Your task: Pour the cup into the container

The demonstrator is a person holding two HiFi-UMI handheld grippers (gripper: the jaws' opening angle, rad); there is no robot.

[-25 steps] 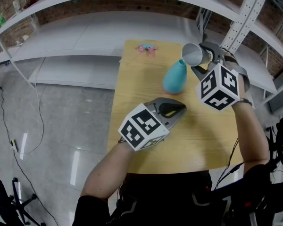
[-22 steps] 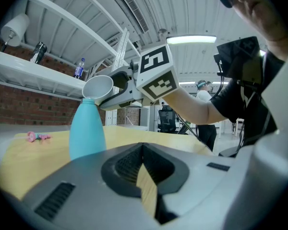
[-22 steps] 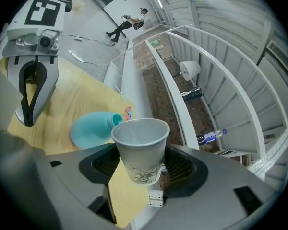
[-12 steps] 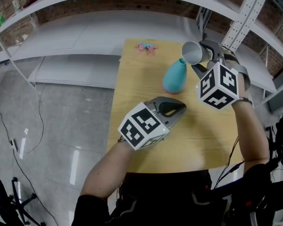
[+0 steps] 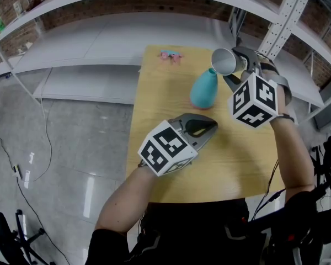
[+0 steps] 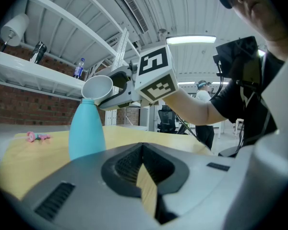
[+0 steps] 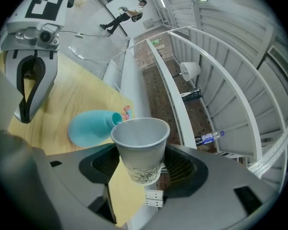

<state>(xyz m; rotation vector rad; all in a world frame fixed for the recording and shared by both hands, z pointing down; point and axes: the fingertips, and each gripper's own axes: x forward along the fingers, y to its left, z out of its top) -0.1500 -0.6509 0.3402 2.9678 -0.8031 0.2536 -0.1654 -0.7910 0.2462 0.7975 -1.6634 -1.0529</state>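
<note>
Cup (image 5: 225,62): white paper, faint leaf print near its base, gripped in the right claw (image 5: 235,69), jaws standing wide and pressed on the cup's lower wall from both sides. Cup is tipped on its side, mouth turned toward the container (image 5: 204,90), a teal bottle standing upright on the bench (image 5: 165,98). Cup rim sits just above and beside the container's neck; from the left gripper view the rim (image 6: 97,86) overlaps the bottle top (image 6: 86,128), contact not determinable. Right gripper view: cup (image 7: 140,147) centred between the jaws, container (image 7: 91,127) behind and below it. Left claw (image 5: 208,127): jaws brought together at the tips, nothing between them, only bench wood showing through the gap behind the tips. It sits nearer the person than the container, pointing toward the container and well apart from it, low over the bench. Small pink item (image 5: 171,56) lies beyond the container at the bench's far edge. White shelves (image 5: 99,37) run behind the container, past the bench.
</note>
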